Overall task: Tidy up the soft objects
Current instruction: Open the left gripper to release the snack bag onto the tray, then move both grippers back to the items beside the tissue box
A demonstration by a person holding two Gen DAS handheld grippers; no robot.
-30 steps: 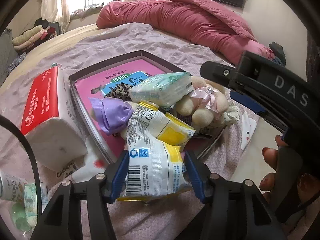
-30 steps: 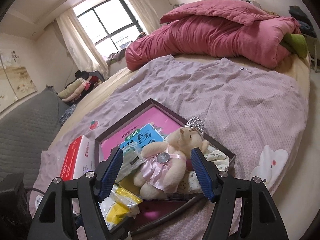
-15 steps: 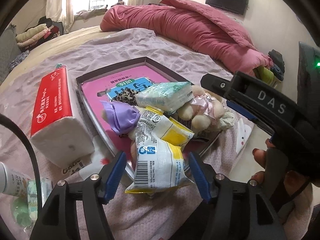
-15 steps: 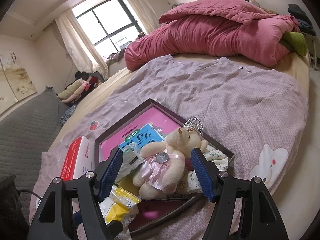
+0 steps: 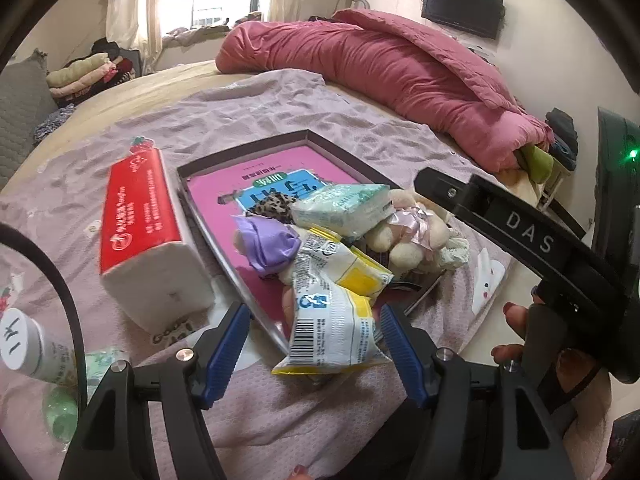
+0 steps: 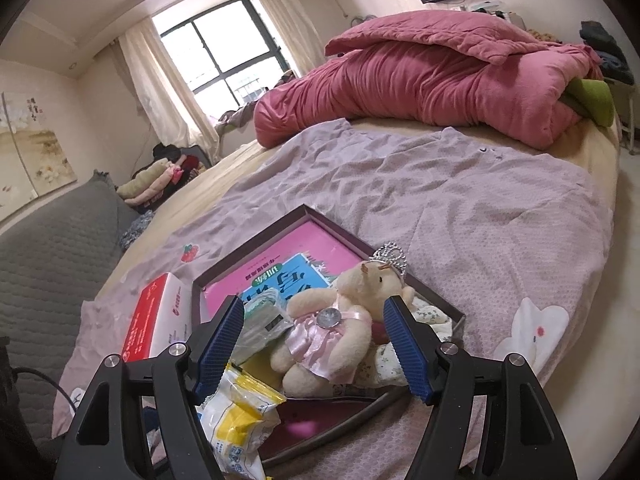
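A dark shallow tray [image 5: 344, 152] with a pink book lies on the bed. It holds a cream plush bear in a pink dress [image 6: 340, 320], a purple soft thing [image 5: 268, 244], a pale green tissue pack [image 5: 340, 208] and white-yellow snack bags [image 5: 332, 312]. The front snack bag hangs over the tray's near rim. My left gripper [image 5: 316, 344] is open just behind that bag, not touching it. My right gripper [image 6: 316, 344] is open and empty, hovering in front of the bear. The tray [image 6: 424, 276] also shows in the right wrist view.
A red and white tissue pack [image 5: 148, 232] lies left of the tray. A white tube [image 5: 28, 352] and green items [image 5: 60, 412] lie at the near left. A rolled pink duvet [image 5: 400, 68] lies across the far bed. The bed edge is at the right.
My left gripper has opened, let go of the front snack bag and drawn back. The bag now rests over the tray rim. The right gripper has barely moved.
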